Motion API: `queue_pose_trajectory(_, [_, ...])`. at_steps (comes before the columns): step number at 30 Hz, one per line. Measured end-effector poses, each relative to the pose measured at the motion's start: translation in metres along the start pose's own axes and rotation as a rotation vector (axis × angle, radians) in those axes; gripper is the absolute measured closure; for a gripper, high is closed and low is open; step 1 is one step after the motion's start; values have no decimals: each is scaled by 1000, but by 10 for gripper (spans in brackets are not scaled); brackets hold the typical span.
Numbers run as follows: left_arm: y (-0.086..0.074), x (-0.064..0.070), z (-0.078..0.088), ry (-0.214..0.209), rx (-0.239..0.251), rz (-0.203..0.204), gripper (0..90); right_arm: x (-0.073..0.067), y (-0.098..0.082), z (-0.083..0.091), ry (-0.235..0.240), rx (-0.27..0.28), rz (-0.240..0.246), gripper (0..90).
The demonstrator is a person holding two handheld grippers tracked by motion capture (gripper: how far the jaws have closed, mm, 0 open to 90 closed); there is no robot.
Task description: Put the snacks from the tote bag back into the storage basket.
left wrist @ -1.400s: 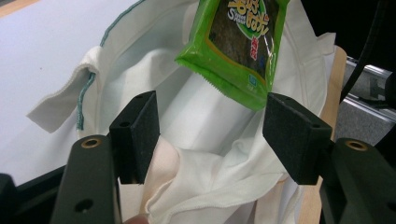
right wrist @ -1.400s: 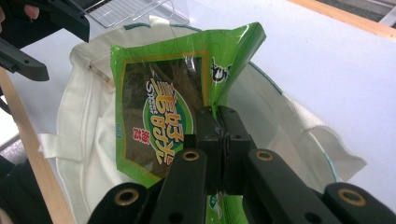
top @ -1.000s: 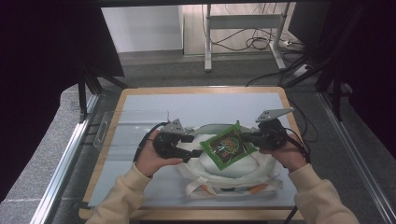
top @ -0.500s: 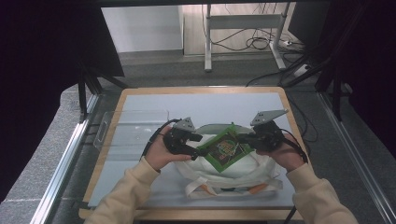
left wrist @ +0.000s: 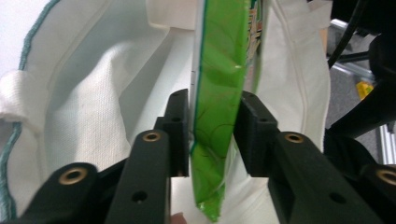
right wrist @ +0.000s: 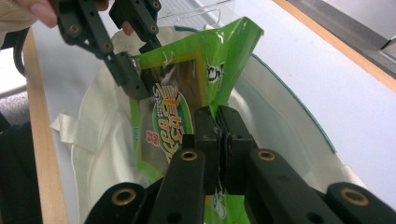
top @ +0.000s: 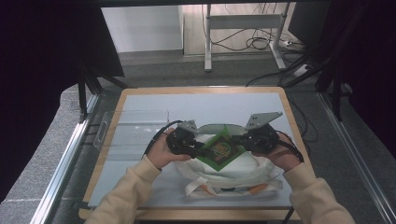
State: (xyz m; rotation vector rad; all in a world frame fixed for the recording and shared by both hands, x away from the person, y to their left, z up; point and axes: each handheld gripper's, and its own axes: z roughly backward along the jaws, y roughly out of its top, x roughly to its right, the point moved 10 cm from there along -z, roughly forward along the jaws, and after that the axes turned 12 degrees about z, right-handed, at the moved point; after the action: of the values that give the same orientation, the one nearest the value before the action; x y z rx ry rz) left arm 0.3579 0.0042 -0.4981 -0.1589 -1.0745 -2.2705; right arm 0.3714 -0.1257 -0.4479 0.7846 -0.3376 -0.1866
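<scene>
Fingers [right wrist: 208, 128] of the right gripper [top: 243, 138] are pinched tight on the edge of a glossy green plastic snack packet with yellow printed lettering [top: 218, 150], gripping it at its right side over the mouth of a white cloth tote bag with a teal-trimmed rim [top: 243, 172]. Those of the left gripper [top: 198, 149] have just been closing with the packet's opposite edge between them; in the left gripper view the black fingers [left wrist: 254, 123] stand on either side of the green film, the left one against it and the right one at its edge, though a firm grip cannot be told for certain. Seen from above, the packet hangs tilted like a diamond between the two grippers, its lower part over the open bag, which lies flat on the pale blue surface with a wooden border [top: 154, 100]. A clear plastic tray [top: 130, 128] rests on the surface to the left of the left hand [top: 161, 154], well apart from the bag.
</scene>
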Motion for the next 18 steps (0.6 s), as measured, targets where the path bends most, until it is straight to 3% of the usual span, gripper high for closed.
queue_pose_trajectory(10, [-2, 3, 3, -8, 4, -4, 724, -1, 1, 2, -3, 24, -2, 807])
queue_pose_trajectory(13, [-2, 5, 4, -8, 17, -2, 726, 0, 2, 4, -2, 38, -22, 741])
queue_pose_trajectory(18, [-3, 2, 10, 18, 37, 4, 728, -1, 9, 12, -49, 92, -56, 568])
